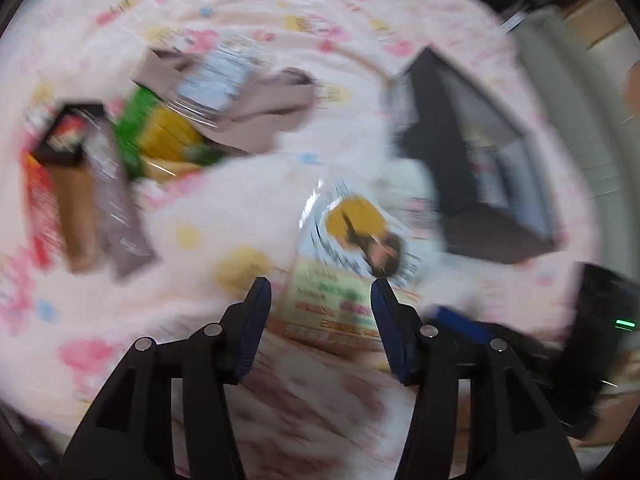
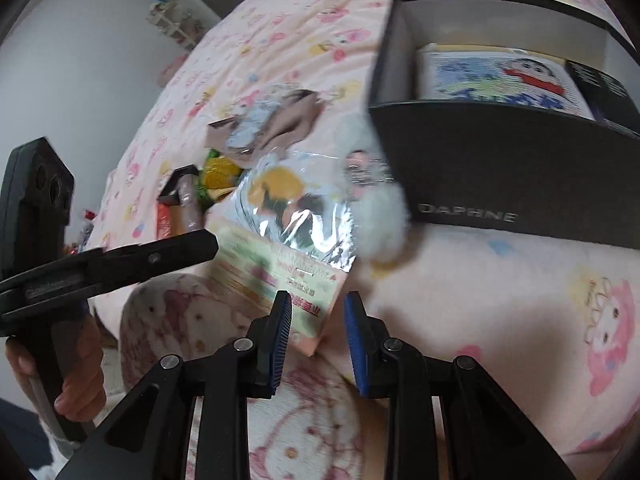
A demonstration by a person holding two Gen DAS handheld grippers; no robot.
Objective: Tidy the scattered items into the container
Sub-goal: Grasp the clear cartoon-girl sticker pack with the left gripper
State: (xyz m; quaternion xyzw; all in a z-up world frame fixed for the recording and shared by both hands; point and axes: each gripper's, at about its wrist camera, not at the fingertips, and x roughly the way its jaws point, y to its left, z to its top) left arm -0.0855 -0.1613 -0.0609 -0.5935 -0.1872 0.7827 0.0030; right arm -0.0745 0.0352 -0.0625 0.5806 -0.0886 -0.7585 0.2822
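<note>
Pink cartoon-print blanket covers the bed (image 2: 500, 280); the scattered items lie on it. Black box (image 2: 500, 168), the container, sits toward the far right of the bed, open-topped, with a cartoon-print pack already inside.

Right tongs (image 2: 318, 304): narrowly apart, with the corner of a flat packet (image 2: 280, 240) between the pads; contact looks likely, but I cannot tell a firm clamp. Left tongs (image 1: 322, 284): wide apart, hovering over the same packet, nothing gripped.

Packet: silvery crinkled foil, yellow patch, pale green and orange printed label at the near end. It looks thin and floppy, and a corner hold may let it sag or slip.

Step in hand, judged: carry the packet to the box. Do it well by keeping the pinch deep on the label edge, lifting clear of the white fluffy thing (image 2: 380, 216) beside the box wall, and clearing the rim before release.

Remaining pile (image 1: 140, 136), toward the far left of the bed: green-yellow pack, brown sachets, red pack. The left view is blurred.
</note>
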